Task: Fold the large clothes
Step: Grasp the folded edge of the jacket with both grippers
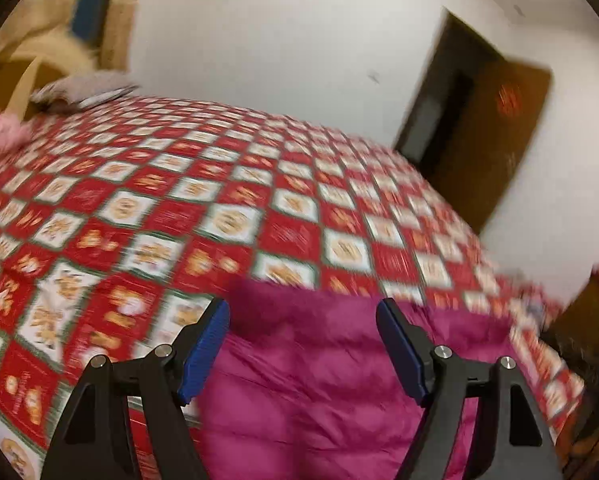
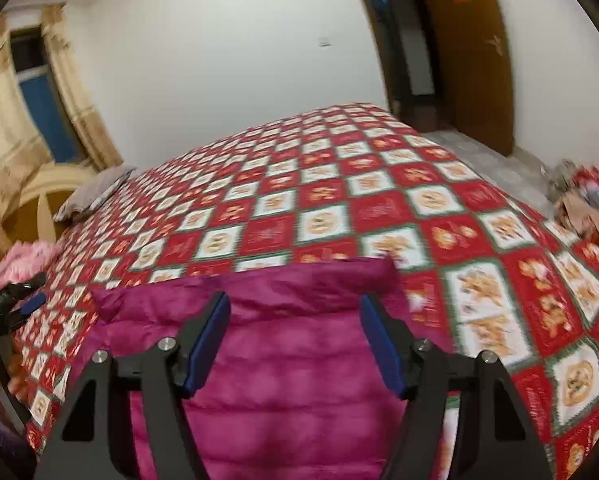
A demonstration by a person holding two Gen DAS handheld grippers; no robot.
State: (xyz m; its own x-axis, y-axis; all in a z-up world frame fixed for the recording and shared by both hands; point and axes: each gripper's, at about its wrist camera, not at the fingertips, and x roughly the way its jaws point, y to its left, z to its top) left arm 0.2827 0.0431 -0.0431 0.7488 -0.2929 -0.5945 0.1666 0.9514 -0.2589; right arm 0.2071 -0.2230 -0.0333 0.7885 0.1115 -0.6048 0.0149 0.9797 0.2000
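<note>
Magenta garment: a quilted puffer jacket [image 2: 299, 360] lies flat on the bed [image 2: 339, 208], at its near edge
Landmark: the jacket's far folded edge [image 2: 259, 280], a straight hem running side to side across both views
Left gripper [image 1: 303, 344]: jaws spread wide, nothing between the pads, held above the jacket's left part
Right gripper [image 2: 295, 344]: jaws also apart and empty, above the jacket's middle
Key relation: the jacket lies ahead of and below both sets of jaws; its long axis appears to run from the far edge back toward the person, though the near end is out of view
Nearer hand: neither clearly; the right sits more squarely over the jacket
Step judged: a fold looks laid down and let go; the next grasp probably calls for a side edge
Elsewhere: pink fluffy fabric [image 2: 27, 256] well left of the jacket
</note>
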